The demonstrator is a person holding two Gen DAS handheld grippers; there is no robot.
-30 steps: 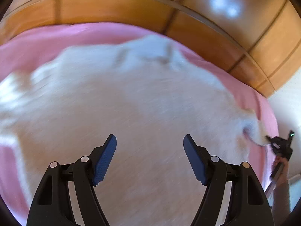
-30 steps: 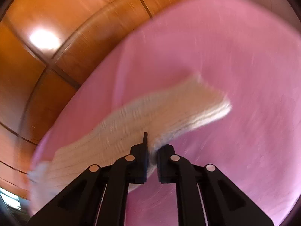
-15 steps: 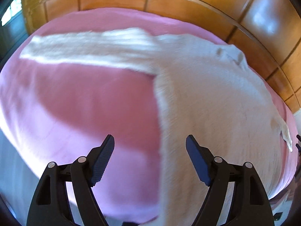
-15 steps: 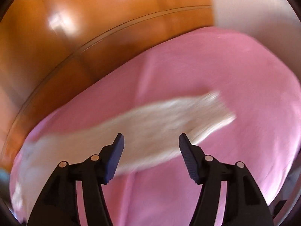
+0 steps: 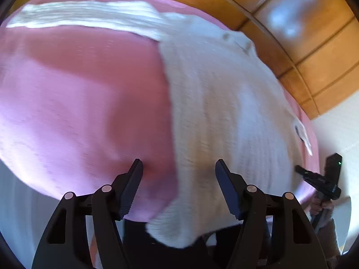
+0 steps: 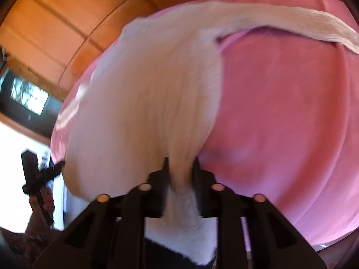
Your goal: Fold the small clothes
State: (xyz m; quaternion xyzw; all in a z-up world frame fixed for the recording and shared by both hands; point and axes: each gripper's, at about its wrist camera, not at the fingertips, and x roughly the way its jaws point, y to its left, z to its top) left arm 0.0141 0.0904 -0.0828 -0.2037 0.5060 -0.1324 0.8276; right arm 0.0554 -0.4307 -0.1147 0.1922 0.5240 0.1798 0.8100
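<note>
Fingers of the right gripper (image 6: 179,174) are seen drawn close together with the lower edge of a cream knitted sweater (image 6: 143,98) caught between them — the knit passes through the narrow gap and bunches behind the pads. Fingers of the left gripper (image 5: 179,188) are held wide apart, nothing between them; the sweater's near left corner (image 5: 177,231) is seen below the gap, hanging over the front edge of the bed.

The sweater is laid flat on a pink bedspread (image 5: 78,103), its body running away from the cameras toward the headboard side. One sleeve (image 5: 85,14) is stretched out sideways across the far part of the bed in the left wrist view; the other sleeve (image 6: 291,25) is stretched the opposite way in the right wrist view. The collar (image 5: 237,40) is made out near the far edge, though blurred.

Behind the bed, orange wooden panelling (image 5: 314,44) is seen. In each view the other gripper is caught at the frame's edge, held in a hand (image 6: 42,201) beside the bed. Both pictures are smeared by motion, so the fine knit detail cannot be told.
</note>
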